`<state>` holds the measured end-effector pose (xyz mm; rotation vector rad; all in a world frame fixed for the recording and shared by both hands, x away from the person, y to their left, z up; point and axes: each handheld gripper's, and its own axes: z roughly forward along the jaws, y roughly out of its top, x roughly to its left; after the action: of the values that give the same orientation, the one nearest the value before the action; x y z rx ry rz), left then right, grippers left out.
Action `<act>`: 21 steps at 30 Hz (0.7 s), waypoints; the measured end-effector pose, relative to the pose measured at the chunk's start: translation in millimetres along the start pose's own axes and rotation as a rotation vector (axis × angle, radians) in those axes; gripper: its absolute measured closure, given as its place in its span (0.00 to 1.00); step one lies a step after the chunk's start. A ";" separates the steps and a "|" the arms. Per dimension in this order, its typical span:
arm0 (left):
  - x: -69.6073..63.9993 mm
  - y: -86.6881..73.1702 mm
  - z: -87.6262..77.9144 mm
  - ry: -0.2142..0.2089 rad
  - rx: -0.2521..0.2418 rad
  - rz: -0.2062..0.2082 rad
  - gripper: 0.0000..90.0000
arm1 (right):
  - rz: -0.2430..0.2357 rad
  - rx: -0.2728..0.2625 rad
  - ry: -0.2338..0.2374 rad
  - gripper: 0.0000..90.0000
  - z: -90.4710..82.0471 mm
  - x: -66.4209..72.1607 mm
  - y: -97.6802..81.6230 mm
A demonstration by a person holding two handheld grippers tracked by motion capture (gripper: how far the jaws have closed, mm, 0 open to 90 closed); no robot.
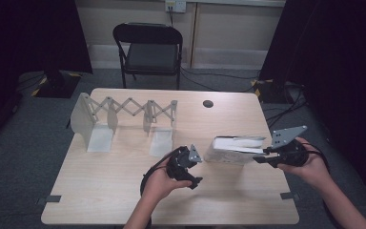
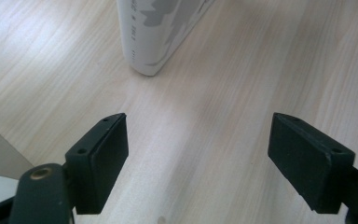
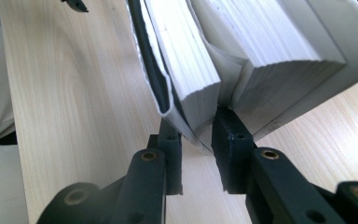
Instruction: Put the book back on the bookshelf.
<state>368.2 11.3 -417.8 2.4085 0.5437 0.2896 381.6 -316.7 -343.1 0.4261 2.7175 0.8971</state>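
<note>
- My right gripper [image 1: 262, 158] pinches some pages of the white book [image 1: 233, 149]; its jaws are squeezed nearly together on them.
- The book lies on the wooden table [image 1: 105, 191], right of the middle, partly open.
- My left gripper [image 1: 193, 169] sits just beside the book, jaws spread wide, holding nothing.
- A folding rack [image 1: 124, 112] stands well apart at the back left.

Matt paper book [image 1: 232, 149], pale wood-grain table [image 1: 124, 191]
</note>
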 end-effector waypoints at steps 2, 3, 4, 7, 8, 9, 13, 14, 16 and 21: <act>2.0 2.1 -0.7 0.001 0.000 -0.002 0.22 | 0.000 0.004 0.002 0.83 0.0 0.2 0.6; 3.0 3.5 -1.1 0.002 0.005 0.001 0.22 | 0.002 0.006 0.002 0.82 0.0 0.3 0.8; 3.7 5.0 -1.7 0.004 0.010 0.006 0.22 | 0.004 0.007 0.002 0.82 -0.1 0.2 1.0; 4.8 8.3 -2.3 0.006 0.012 0.013 0.21 | 0.006 0.010 -0.001 0.83 0.0 -0.4 1.7; 5.1 10.9 -3.1 0.008 0.009 0.014 0.21 | 0.010 0.011 0.003 0.83 -0.1 -1.3 1.9; 5.3 11.7 -3.4 0.006 0.012 0.014 0.21 | 0.013 0.011 0.002 0.83 -0.2 -1.7 1.8; 5.6 12.6 -2.7 0.007 0.007 0.015 0.21 | 0.010 0.011 0.008 0.83 -0.1 -2.1 1.8; 5.6 12.6 -2.7 0.007 0.007 0.015 0.21 | 0.010 0.011 0.008 0.83 -0.1 -2.1 1.8; 5.0 11.1 -2.0 0.003 0.015 0.016 0.21 | 0.009 0.011 0.017 0.83 -0.3 -1.7 1.0; 4.7 10.9 -5.3 0.009 0.013 0.016 0.21 | 0.000 0.022 0.012 0.83 -0.7 -0.5 2.1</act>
<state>373.9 8.6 -406.5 2.4262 0.5323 0.3052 382.3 -315.6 -341.2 0.4262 2.7409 0.8737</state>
